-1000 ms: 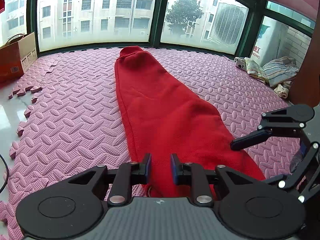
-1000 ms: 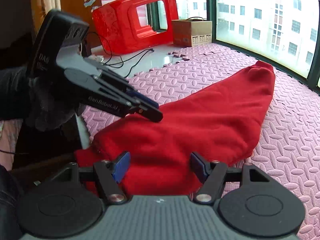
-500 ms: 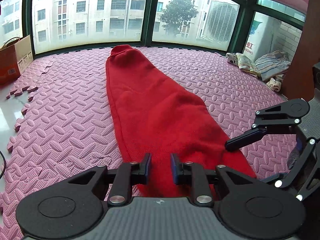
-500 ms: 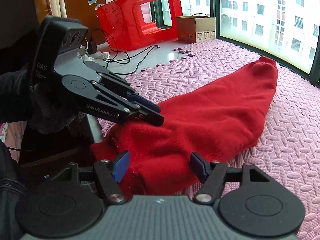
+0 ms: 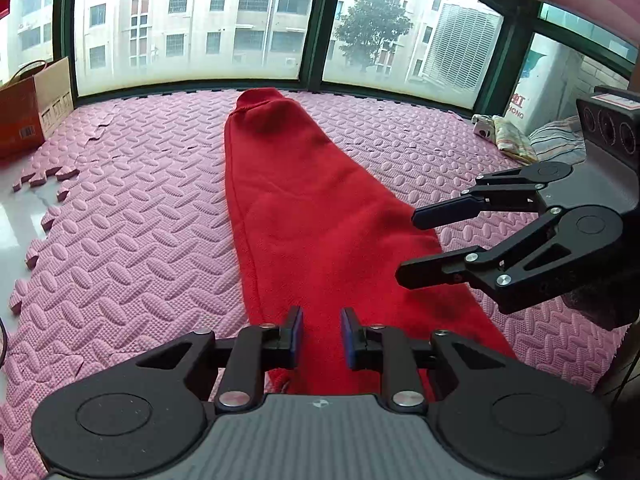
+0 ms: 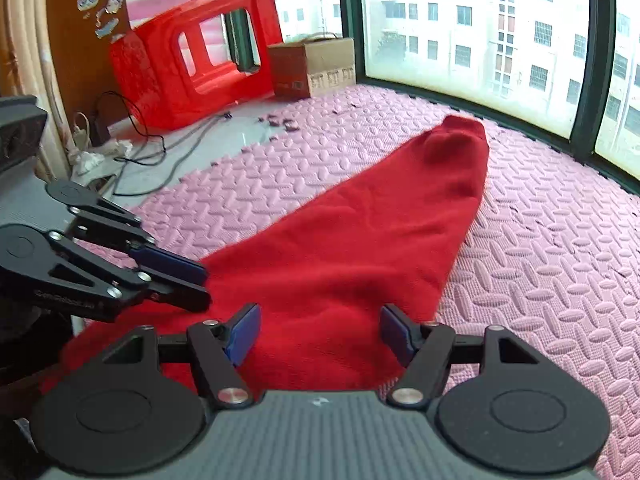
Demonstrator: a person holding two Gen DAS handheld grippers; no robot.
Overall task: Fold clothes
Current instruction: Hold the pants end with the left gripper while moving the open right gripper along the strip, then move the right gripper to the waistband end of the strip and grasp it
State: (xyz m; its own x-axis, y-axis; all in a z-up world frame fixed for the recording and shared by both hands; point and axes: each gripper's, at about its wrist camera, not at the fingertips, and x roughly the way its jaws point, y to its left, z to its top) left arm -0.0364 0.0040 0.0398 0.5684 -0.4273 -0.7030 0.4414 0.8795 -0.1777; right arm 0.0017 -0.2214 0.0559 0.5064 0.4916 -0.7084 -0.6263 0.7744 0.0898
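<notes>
Hovering low at the bottom of the frame, the left claw (image 5: pixel 320 336) is showing a narrow gap between its pads, with red cloth behind it; whether it is pinching that cloth I cannot tell. At right, the right claw (image 5: pixel 404 246) is spread wide, gripping nothing. The red garment (image 5: pixel 304 216) is lying in a long strip up the centre of the pink foam floor mat (image 5: pixel 120 240). Lengthwise folding looks done; crosswise folds are waiting. Its near end is hiding beneath both claws.

Red fleece garment (image 5: pixel 316 216) folded long, tapering, flat on pink mat.
</notes>
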